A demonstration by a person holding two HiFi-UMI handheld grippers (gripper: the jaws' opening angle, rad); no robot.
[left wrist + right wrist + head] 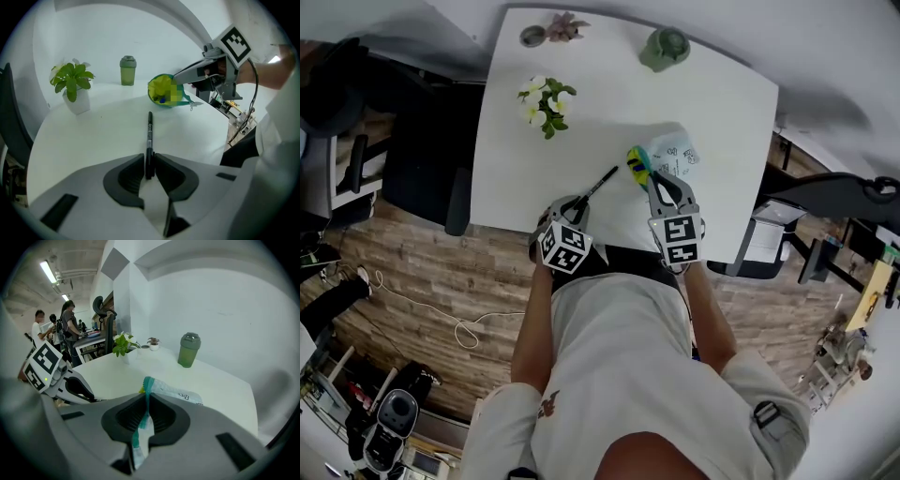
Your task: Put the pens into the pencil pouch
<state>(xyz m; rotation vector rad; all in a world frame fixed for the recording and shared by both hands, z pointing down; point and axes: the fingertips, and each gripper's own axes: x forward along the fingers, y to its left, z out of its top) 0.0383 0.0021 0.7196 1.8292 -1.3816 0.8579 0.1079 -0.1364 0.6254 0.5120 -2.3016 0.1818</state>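
Note:
A black pen (pixel 602 182) lies on the white table (pixel 722 103), pointing away toward the pouch. My left gripper (pixel 149 161) is shut on the pen's (pixel 150 136) near end, which sits on the tabletop. The pencil pouch (pixel 670 155) is white with a teal rim and yellow-green lining. It lies to the right with its mouth held up toward the pen. My right gripper (pixel 146 401) is shut on the pouch's teal edge (pixel 145 385). In the left gripper view something blue shows inside the pouch's (pixel 164 90) open mouth.
A potted plant with white flowers (pixel 546 103) stands at the table's left. A green lidded cup (pixel 665 47) and a small succulent pot (pixel 565 25) stand at the far edge. Office chairs flank the table. People stand far off in the right gripper view.

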